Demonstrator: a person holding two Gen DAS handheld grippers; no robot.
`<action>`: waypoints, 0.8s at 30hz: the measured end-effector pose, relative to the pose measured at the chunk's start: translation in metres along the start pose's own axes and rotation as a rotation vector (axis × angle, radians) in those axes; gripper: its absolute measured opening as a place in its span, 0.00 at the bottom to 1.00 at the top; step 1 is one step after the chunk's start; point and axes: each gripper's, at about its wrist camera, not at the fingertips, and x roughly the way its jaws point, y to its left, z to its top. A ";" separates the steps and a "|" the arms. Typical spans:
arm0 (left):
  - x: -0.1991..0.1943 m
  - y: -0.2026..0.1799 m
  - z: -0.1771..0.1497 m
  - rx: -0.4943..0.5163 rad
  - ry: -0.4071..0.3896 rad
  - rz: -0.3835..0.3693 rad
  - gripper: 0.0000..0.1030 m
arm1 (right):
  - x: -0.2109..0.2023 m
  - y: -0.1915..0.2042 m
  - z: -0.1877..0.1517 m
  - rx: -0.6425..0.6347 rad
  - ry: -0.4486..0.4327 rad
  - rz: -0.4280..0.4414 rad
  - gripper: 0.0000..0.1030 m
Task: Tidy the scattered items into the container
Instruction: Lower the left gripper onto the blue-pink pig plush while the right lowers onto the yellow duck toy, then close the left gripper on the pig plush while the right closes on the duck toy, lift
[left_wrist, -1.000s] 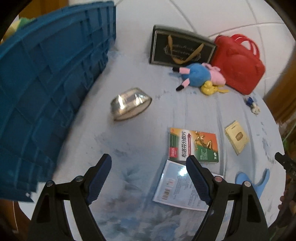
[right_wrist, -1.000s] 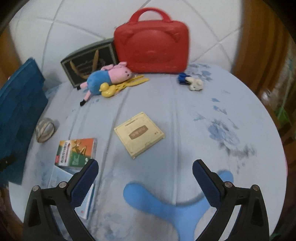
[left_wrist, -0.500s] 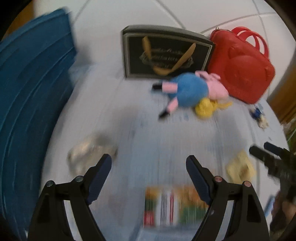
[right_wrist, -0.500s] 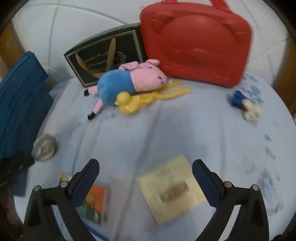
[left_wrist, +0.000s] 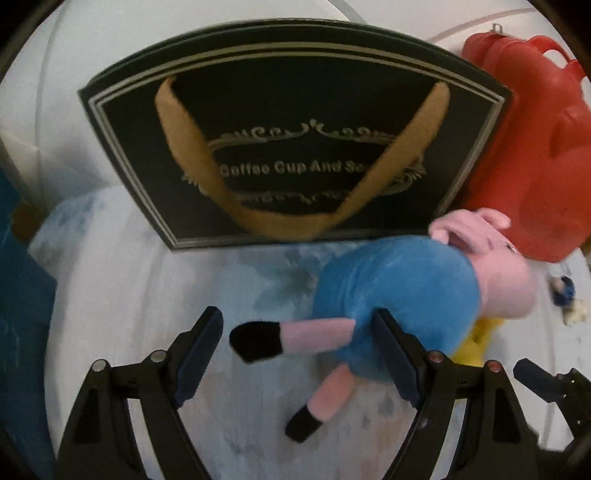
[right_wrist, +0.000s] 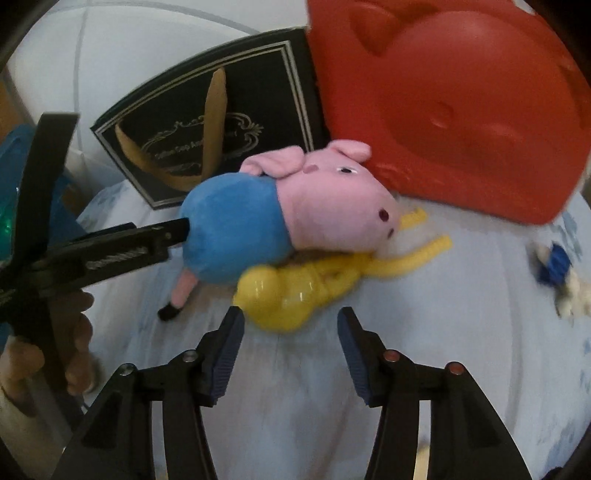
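Left gripper (left_wrist: 295, 343): we see its jaws spread wide and level over the cloth, one pink leg of the plush pig (left_wrist: 402, 295) lying between them. The right finger's tip sits against the pig's blue body; whether it presses in, we cannot tell. Nothing is clamped.

Left gripper, side-on: in the right wrist view we see it (right_wrist: 177, 229) reaching in from the left, tip at the pig's blue rear, with a person's hand (right_wrist: 79, 343) wrapped on its handle low at the left.

Right gripper (right_wrist: 290, 332): jaws open to a moderate gap and holding nothing, poised just near of the yellow rubber toy (right_wrist: 295, 291).

Plush pig (right_wrist: 280, 218): lying on its side on the pale blue tablecloth (left_wrist: 129, 295), head to the right, resting partly on the yellow toy.

Black gift box (left_wrist: 288, 136): standing upright behind the pig, tan ribbon handle hanging down its face.

Red case (right_wrist: 461, 110): upright to the right of the box, touching it, far side of the table.

Blue bin (left_wrist: 22, 314): only an edge at far left.

Seen by left view only: the pig's two black-tipped legs in full, the box's whole front, the tip of the right gripper (left_wrist: 535, 380) at lower right.

Seen by right view only: the pig's face, the yellow toy's long neck, the holding hand.

Small blue-and-white toy (right_wrist: 557, 273): at right, well apart from the pig, blurred.
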 end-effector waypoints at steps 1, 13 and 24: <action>0.001 0.000 0.001 0.000 0.002 -0.011 0.81 | 0.007 0.002 0.004 -0.008 0.000 -0.001 0.67; -0.025 -0.042 -0.034 0.207 0.096 -0.143 0.41 | 0.006 -0.073 -0.022 0.092 0.064 -0.066 0.46; -0.045 -0.093 -0.005 0.309 -0.013 -0.068 0.86 | -0.017 -0.146 -0.052 0.202 0.085 -0.111 0.41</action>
